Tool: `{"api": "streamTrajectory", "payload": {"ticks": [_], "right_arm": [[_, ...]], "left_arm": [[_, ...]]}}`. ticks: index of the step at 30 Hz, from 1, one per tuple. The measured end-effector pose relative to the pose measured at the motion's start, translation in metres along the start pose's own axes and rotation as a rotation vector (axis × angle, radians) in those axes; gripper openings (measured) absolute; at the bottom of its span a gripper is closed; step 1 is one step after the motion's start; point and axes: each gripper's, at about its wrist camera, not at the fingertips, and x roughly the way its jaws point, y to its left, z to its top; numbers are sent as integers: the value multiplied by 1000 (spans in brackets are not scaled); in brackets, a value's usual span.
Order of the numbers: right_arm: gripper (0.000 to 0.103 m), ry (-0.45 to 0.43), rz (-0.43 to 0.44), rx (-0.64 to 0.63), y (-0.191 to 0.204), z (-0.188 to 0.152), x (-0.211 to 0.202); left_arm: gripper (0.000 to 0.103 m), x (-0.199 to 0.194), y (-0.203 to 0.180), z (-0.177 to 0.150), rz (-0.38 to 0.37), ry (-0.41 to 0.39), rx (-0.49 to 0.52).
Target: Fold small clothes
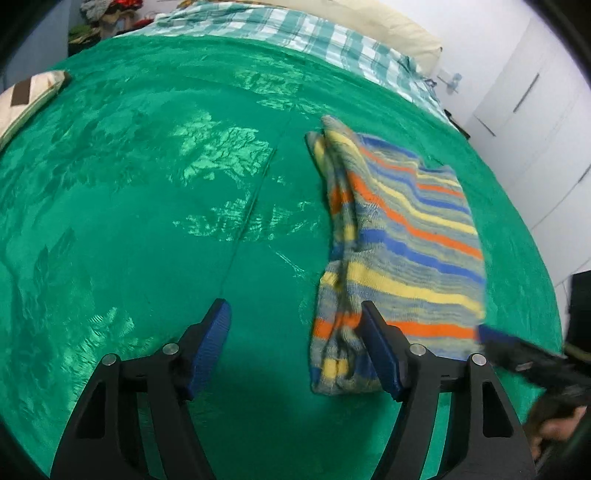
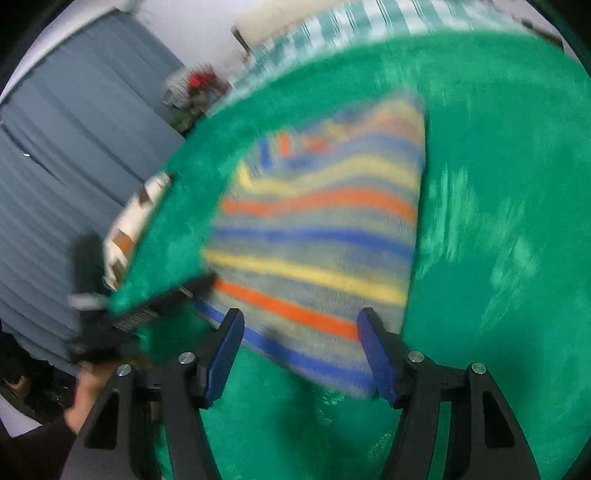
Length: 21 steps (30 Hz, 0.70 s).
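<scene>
Nearest the lens in the left wrist view, the left tool [image 1: 295,321] hangs over the green blanket [image 1: 147,221] with its blue-padded fingers spread wide and nothing between them; its right finger overlaps the near left corner of the striped knit garment [image 1: 402,240], though whether it touches the cloth cannot be told.

Taking that garment as the landmark: far to its left, at the bed's edge, lies a cream cushion with brown patches [image 1: 29,96]. The plush, shiny blanket spreads left of it and underneath it, with a straight crease running just to its left. The garment itself lies flat and folded lengthwise on the blanket, bunched along its left edge. Beyond it a teal-and-white checked sheet [image 1: 295,29] covers the head of the bed, with a pale pillow [image 1: 388,26] behind. To its right stand white cupboard doors [image 1: 535,110].

At the garment's near right corner the right tool [image 1: 517,350] appears blurred. In the right wrist view, the right tool [image 2: 299,332] also stands wide open, gripping nothing, its fingertips over the garment's [image 2: 314,236] near edge. Left of the garment there, the left tool [image 2: 122,314] shows as a dark blur, with a grey-blue curtain [image 2: 55,166] behind.
</scene>
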Motion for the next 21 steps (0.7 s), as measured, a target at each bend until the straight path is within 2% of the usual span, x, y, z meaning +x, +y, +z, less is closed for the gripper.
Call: {"api": "streamTrajectory", "payload": {"ticks": [2,5,7,8,12,15,17,21], "right_arm": [[64,-14,-10,-14,3,-2,-3],[64,-82,15,-18,6,1,-29],[64,-126,-23,-69,10,4,-46],[64,-133,-31,-85,12,6,-50],[64,-121,-39,-129,16,11,-44],[64,-77,-60,-137,14,1,-23],[64,-24,-85,-123,7,-4,-4],[64,3,-94,-171,12,-4,-6]], "left_arm": [[73,-11,9,1,-26,-8,-20],[79,-26,25,2,-116,-33,-72],[80,-25,20,5,-213,2,-57],[80,-22,12,6,-227,15,-25],[80,-10,-17,11,-162,20,86],[79,9,-8,16,-82,33,26],[76,17,5,16,-72,58,-13],[76,3,7,21,-48,55,41]]}}
